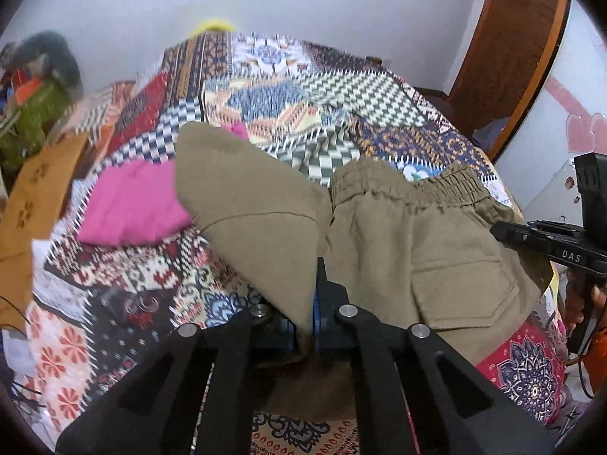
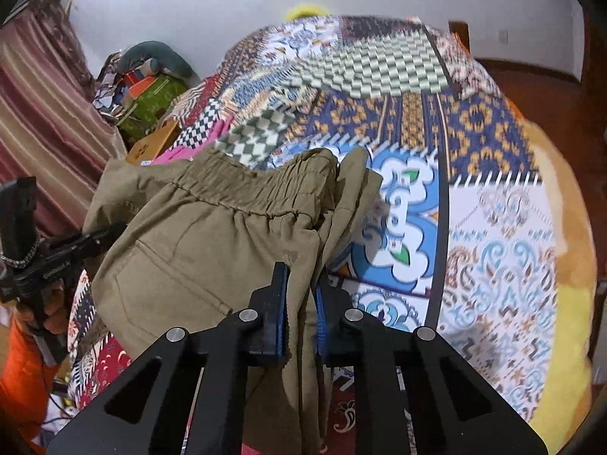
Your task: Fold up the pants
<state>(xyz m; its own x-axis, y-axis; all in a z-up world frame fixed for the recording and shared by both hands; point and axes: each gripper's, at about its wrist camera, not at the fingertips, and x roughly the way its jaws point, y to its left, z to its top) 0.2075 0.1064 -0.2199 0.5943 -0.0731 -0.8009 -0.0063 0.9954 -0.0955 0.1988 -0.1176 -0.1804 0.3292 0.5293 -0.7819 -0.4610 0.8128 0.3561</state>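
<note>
Left gripper (image 1: 316,303) is pinching a fold of the khaki pants (image 1: 398,235), jaws pressed nearly together with cloth running between the blue pads. Right gripper (image 2: 301,303) is doing the same on the other near edge, fingers clamping a bunched strip of the same fabric.

Pants are draping off both grips, partly raised over the patterned bedspread (image 1: 265,76). Back pocket is facing up, and the elastic waistband (image 2: 246,193) is lying further out with one leg flapping off to the left in the left wrist view. A pink cloth (image 1: 132,204) is lying just beside that leg, apparently touching it.

Further back: cardboard box (image 1: 34,197) and green bag (image 1: 34,121) at the bed's left side, wall behind, wooden door frame (image 1: 504,57) on the right.

Risks, as I'm reading it:
- Right grip is sitting on a bunched wad, not a flat edge. The layers could slide against each other and the fold could come out skewed.
- Left grip is sitting close to the cloth's edge, so a tug could pull it free.
- The loose leg could drag the pink cloth along, or tuck under itself.
- Uneven lift between the hands could leave the waistband twisted.
</note>
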